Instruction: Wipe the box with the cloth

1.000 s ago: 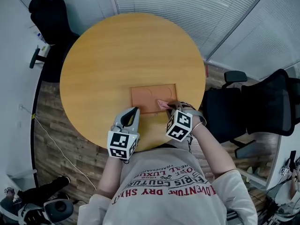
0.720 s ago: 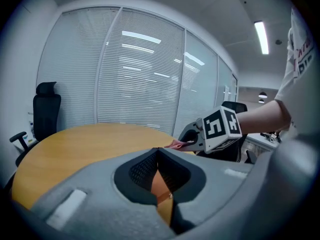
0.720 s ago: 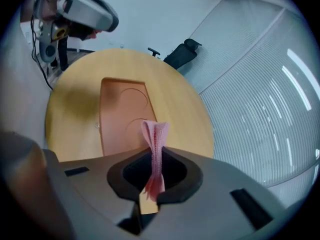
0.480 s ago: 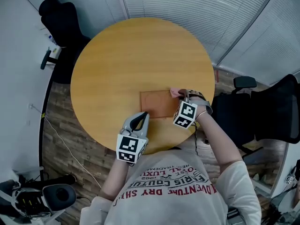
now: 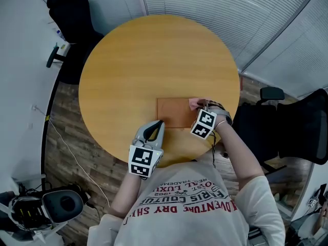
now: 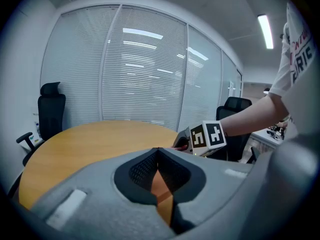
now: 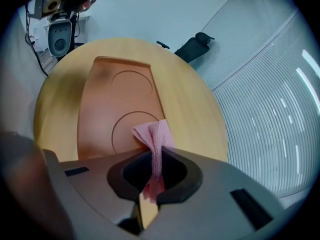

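Note:
A flat brown box [image 5: 174,113] with two round outlines [image 7: 116,106] lies on the round wooden table [image 5: 128,60], near its front edge. My right gripper [image 5: 199,106] is shut on a pink cloth [image 5: 193,104] at the box's far right corner. In the right gripper view the cloth [image 7: 154,136] hangs folded between the jaws of the right gripper [image 7: 155,158], over the box's near end. My left gripper [image 5: 158,124] is shut and holds nothing, just off the box's front left corner. In the left gripper view the left gripper [image 6: 158,150] points toward the right gripper's marker cube [image 6: 207,136].
Black office chairs stand at the back left [image 5: 72,14] and at the right [image 5: 292,127] of the table. A round grey device [image 5: 61,204] and a thin cable [image 5: 66,152] are on the wooden floor at the left. Blinds line the far walls.
My right gripper has carried the cloth from the box's front right part to its far right corner. The left gripper stays by the front left corner. The head view has shifted.

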